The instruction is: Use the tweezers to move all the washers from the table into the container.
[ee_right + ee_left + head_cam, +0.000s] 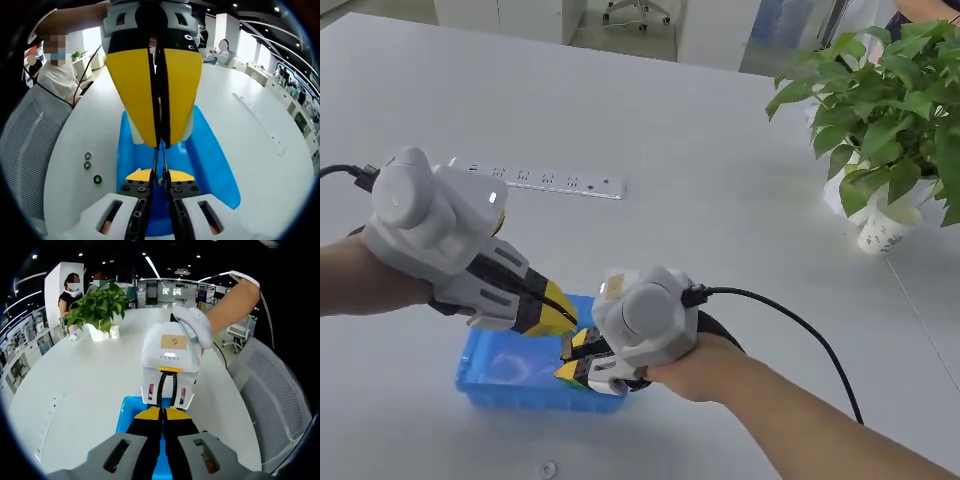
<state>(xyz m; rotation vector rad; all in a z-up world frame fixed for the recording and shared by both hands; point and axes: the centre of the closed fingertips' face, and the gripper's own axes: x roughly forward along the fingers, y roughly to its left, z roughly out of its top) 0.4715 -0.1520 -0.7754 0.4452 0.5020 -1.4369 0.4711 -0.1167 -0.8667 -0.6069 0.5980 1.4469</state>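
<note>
**Now: both claws closing on the tweezers above the container**

Left claw (560, 312) and right claw (575, 368) are meeting tip to tip over the blue rectangular plastic container (495, 385). Each is showing its yellow jaws pressed together, seemingly pinching the same slim dark metal tweezers (159, 159).

Three small dark ring-shaped metal washers (88, 156) are lying on the white surface (700, 200) just beside the container. The head view is showing one washer (548, 468), possibly one of the three, near the container's near wall.

Risks, as judged:
- If one claw is loosening while the other is pulling, the tweezers are likely dropping into the container or twisting out of line.
- A skewed hold is likely making the thin tips miss a washer or flick it across the surface.

Whether the tweezers are carrying a washer cannot be told. The jaws are hiding the tips, and both claws are covering much of the container's floor.
</note>
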